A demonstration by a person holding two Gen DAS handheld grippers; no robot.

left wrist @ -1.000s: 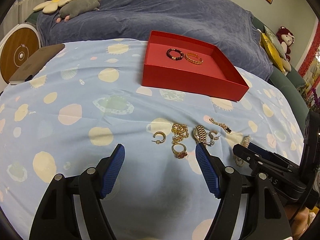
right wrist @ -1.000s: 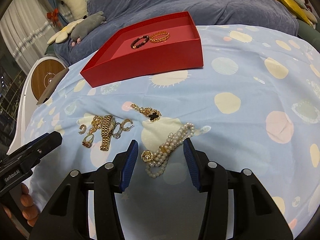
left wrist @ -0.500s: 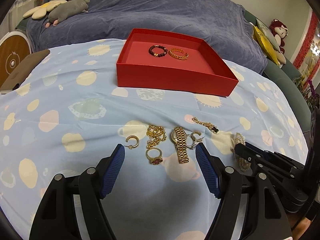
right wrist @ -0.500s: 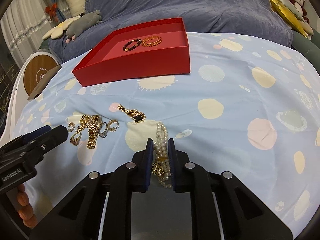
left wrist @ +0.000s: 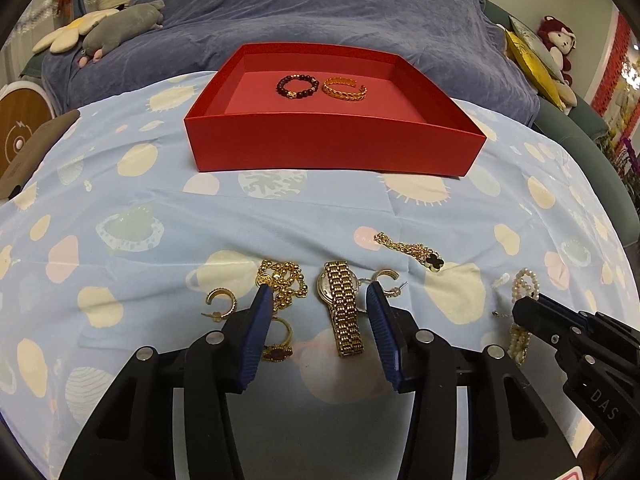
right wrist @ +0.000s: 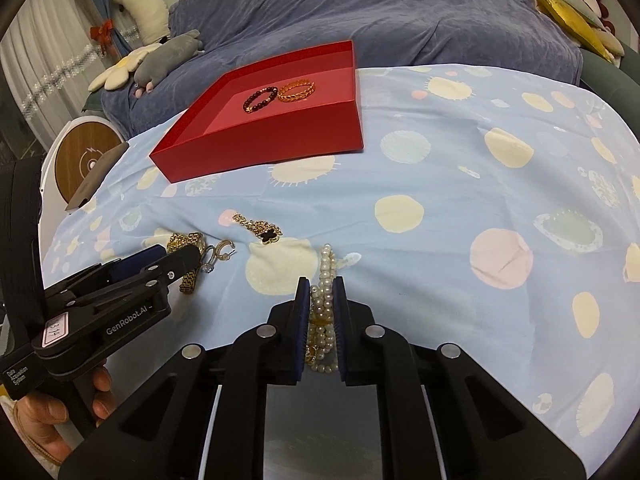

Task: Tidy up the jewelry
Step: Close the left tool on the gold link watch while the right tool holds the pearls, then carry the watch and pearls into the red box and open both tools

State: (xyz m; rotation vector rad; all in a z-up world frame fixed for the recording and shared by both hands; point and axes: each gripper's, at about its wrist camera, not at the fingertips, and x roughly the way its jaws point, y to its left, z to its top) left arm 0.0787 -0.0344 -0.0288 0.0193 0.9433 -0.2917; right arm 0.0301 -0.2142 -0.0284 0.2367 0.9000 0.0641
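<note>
Gold, link-banded wristwatch (left wrist: 341, 312) lies flat on the spotted blue cloth (left wrist: 280, 216), its band running away from the camera, between the left gripper (left wrist: 318, 294) jaws, which have just been closing, untouching; right view: white pearl bracelet (right wrist: 326, 280), strands lengthwise, is pinched by the right gripper (right wrist: 321, 286).

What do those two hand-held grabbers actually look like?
Both are black plastic with silver screws. The left gripper and right gripper carry ribbed dark-blue pads on their fingers. The left one's side reads "GenRobot.AI", with a small pink-edged label.
</note>
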